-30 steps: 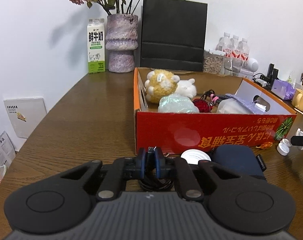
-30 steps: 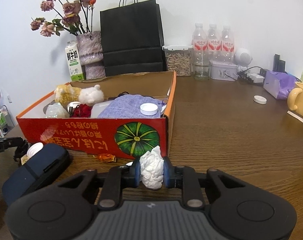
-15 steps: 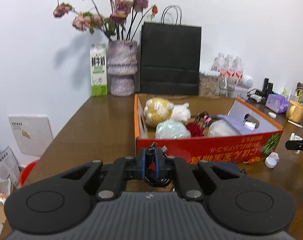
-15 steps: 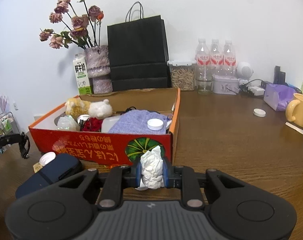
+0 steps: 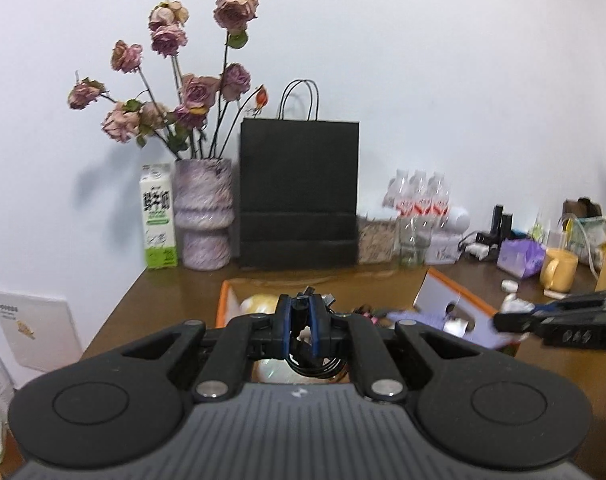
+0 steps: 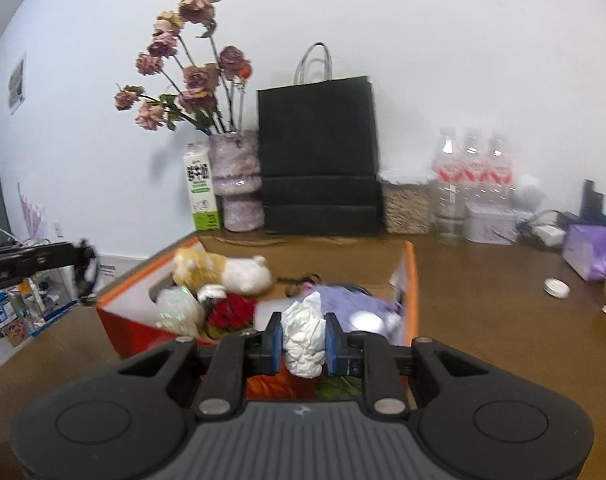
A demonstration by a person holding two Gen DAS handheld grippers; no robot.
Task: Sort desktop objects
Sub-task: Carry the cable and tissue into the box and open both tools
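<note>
- Left gripper (image 5: 301, 322): jaws pinch a coiled black cable (image 5: 315, 364), whose loop hangs below the pads, above the near end of the box (image 5: 222, 309).
- Right gripper (image 6: 303, 338): jaws pinch a crumpled white tissue (image 6: 304, 334), held over the box's near wall.
- The orange-rimmed box on the bench (image 6: 483, 320) holds plush toys (image 6: 223, 268), a red flower (image 6: 233, 312) and purple cloth (image 6: 343, 300).
- A vase (image 6: 237, 180), milk carton (image 6: 201, 192), black bag (image 6: 317, 156) and bottles (image 6: 471, 168) line the wall.
</note>
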